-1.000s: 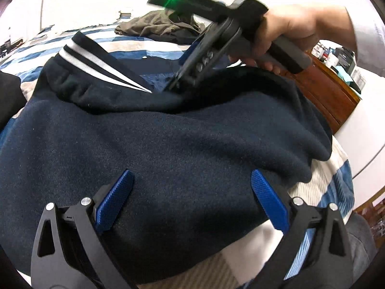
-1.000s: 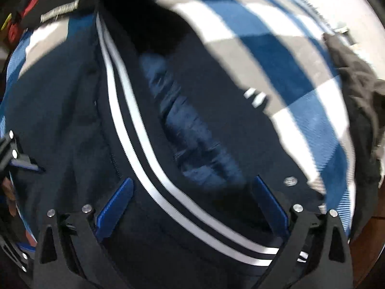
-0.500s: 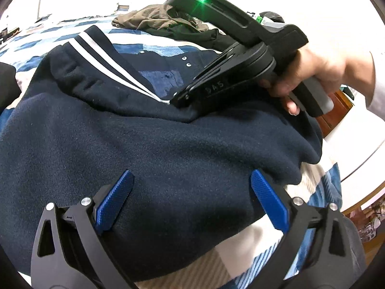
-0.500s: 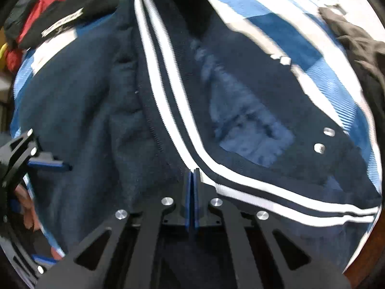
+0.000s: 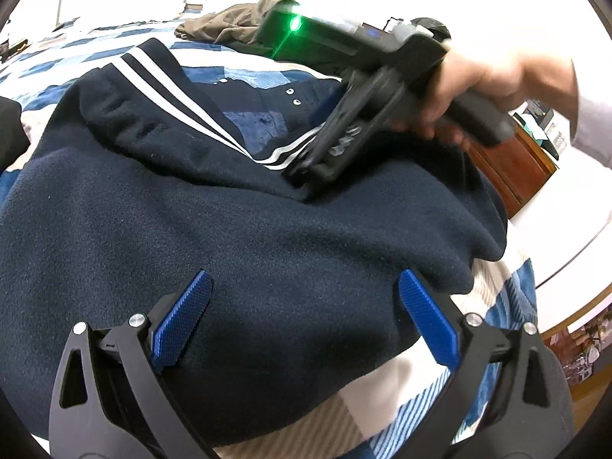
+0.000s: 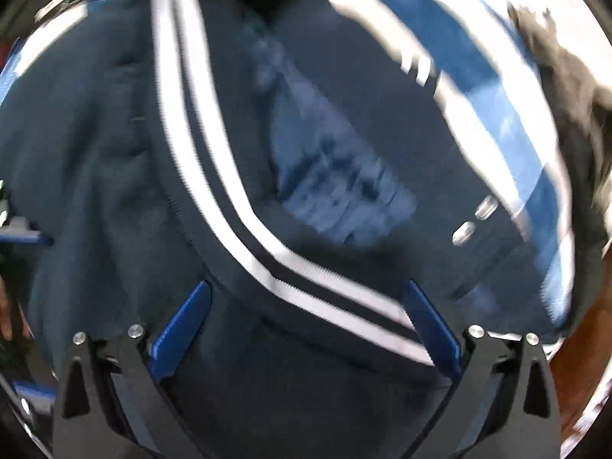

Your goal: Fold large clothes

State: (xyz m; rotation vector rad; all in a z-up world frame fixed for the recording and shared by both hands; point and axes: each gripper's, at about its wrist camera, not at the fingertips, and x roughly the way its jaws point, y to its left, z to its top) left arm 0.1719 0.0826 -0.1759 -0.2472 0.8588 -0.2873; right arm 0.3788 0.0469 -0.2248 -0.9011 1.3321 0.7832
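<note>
A navy jacket (image 5: 237, 252) with a white-striped collar (image 5: 172, 95) lies spread on the blue and white striped bedding (image 5: 413, 401). My left gripper (image 5: 306, 317) hangs open just above the jacket's near part, with nothing between its blue pads. A hand holds my right gripper (image 5: 310, 170) tip-down on the collar at the neck opening. In the blurred right wrist view my right gripper (image 6: 306, 321) is opening. Its jaws stand wide, and the striped collar (image 6: 214, 176) runs between them without being pinched. The blue lining (image 6: 336, 191) shows inside the neck.
A brown garment (image 5: 229, 23) lies at the far side of the bed and shows dark in the right wrist view (image 6: 566, 88). A wooden cabinet (image 5: 512, 168) stands to the right of the bed. Black cloth (image 5: 9, 130) sits at the left edge.
The right gripper was open a second ago, shut on the striped collar half a second ago, and now stands wide again, rolled and slightly lower. The left gripper has stayed put.
</note>
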